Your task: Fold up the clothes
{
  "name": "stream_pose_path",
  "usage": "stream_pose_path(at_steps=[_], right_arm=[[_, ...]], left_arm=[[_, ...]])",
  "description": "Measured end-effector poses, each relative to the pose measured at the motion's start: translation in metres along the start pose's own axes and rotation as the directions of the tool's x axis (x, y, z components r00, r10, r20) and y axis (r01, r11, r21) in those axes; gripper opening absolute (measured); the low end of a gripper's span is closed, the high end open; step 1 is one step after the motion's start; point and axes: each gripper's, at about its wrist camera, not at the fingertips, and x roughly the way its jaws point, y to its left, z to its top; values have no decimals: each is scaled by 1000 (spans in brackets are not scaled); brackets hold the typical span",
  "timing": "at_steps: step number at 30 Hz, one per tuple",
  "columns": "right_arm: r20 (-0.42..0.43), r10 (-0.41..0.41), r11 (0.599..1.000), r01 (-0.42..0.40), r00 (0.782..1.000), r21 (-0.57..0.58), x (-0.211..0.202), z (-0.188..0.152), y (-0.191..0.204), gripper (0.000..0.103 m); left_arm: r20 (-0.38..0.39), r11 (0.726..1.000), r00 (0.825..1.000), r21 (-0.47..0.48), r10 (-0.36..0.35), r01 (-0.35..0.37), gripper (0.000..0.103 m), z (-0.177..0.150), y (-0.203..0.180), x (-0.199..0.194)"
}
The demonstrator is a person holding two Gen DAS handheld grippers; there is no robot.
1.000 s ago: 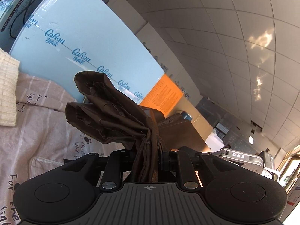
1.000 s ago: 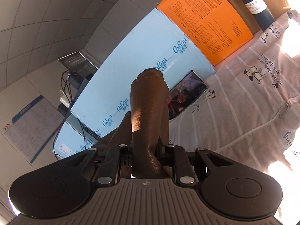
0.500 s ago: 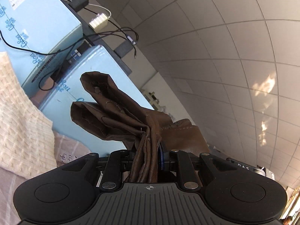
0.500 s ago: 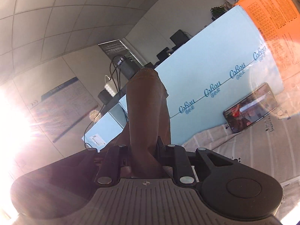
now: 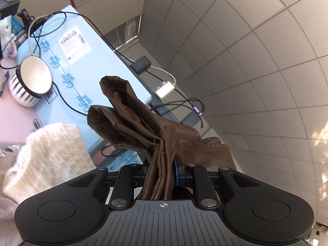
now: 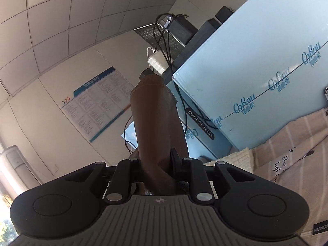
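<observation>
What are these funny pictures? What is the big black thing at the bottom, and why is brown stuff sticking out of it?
The black thing is a hand-held grabber with two fingers, like big tongs. A person holds one in each hand, and each has a little camera that looks forward along its fingers. So one picture is taken from the left gripper and the other from the right gripper. The lens bends everything round, which is why it looks funny.

The brown stuff is a brown garment being folded. Both grabbers are pinching it; in the right picture a bunched part stands up between the fingers.

Both cameras are tilted upward, so you mostly see ceiling. Around it are light blue boxes with cables, a cream knitted cloth and a patterned sheet.
</observation>
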Motion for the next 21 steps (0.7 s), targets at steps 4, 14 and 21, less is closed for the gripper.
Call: stream_pose_path(at_steps=[4,14,21], right_arm=[[-23,14,1000,-14,1000,-3,26,-15,-3,18],[-86,-147,988,150,985,22,55,-28,-68,18],[-104,-261,964,265,960,24,63,-34,-96,27]], left_arm=[[20,997,996,-2,83,-83,19,8,13,0],[-88,958,962,147,260,-246,19,-13,21,34],[-1,852,906,343,422,-397,36,-27,6,43]])
